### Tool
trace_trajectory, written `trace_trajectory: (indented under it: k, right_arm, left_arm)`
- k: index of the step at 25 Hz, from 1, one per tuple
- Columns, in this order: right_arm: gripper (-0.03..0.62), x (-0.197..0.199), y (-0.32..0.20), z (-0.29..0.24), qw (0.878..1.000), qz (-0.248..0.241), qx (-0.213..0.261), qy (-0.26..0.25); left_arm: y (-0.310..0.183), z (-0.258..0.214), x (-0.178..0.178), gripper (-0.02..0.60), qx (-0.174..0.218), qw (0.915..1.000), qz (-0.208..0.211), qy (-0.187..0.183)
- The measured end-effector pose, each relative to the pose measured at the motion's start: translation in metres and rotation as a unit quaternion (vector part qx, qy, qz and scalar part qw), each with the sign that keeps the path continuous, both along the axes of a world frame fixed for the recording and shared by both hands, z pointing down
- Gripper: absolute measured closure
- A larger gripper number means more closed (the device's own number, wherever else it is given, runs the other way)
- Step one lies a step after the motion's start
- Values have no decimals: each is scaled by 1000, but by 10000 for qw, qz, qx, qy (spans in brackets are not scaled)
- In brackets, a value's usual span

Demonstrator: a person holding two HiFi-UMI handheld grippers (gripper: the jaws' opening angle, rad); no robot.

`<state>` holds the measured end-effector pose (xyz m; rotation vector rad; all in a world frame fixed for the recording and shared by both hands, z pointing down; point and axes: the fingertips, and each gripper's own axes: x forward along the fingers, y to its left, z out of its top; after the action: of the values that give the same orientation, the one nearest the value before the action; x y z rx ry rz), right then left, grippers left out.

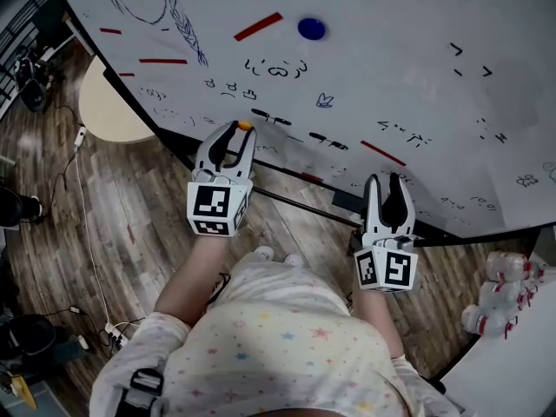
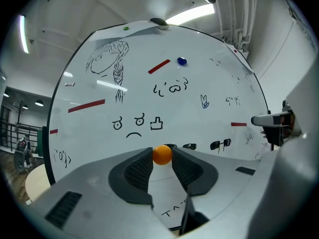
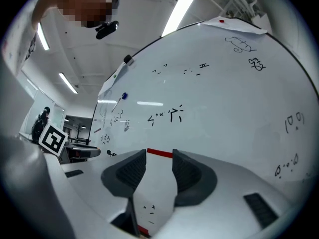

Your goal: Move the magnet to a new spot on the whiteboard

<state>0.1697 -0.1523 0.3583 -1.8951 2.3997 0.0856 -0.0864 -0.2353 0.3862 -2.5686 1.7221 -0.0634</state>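
My left gripper (image 2: 162, 155) is shut on a small round orange magnet (image 2: 162, 154), pinched at the tips of its two dark pads and held just in front of the whiteboard (image 2: 189, 113). From the head view the orange magnet (image 1: 245, 126) peeks out at the tip of the left gripper (image 1: 239, 133), near the board's lower edge. My right gripper (image 1: 387, 181) stands open and empty, pointing at the board close to a red strip (image 3: 159, 153). A blue round magnet (image 1: 311, 29) sticks higher up on the whiteboard (image 1: 373, 68).
Red strips (image 1: 257, 26) and black marker doodles (image 2: 172, 88) cover the board. The board's dark tray rail (image 1: 295, 200) runs below both grippers. A round beige table (image 1: 109, 107) stands at the left; cables (image 1: 87, 233) lie on the wooden floor.
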Motion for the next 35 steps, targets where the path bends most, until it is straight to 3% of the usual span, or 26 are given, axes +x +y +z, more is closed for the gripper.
trace_trajectory:
  k: [16,35]
  right_arm:
    - [483,4,4,-49,9972,172,672,290]
    - [491,16,12,-66,9956,237,881,231]
  left_arm:
    - [3,-88,19,463,672,9969,403,-37]
    - [-2,-169,43,465,1406,9870,739,-226]
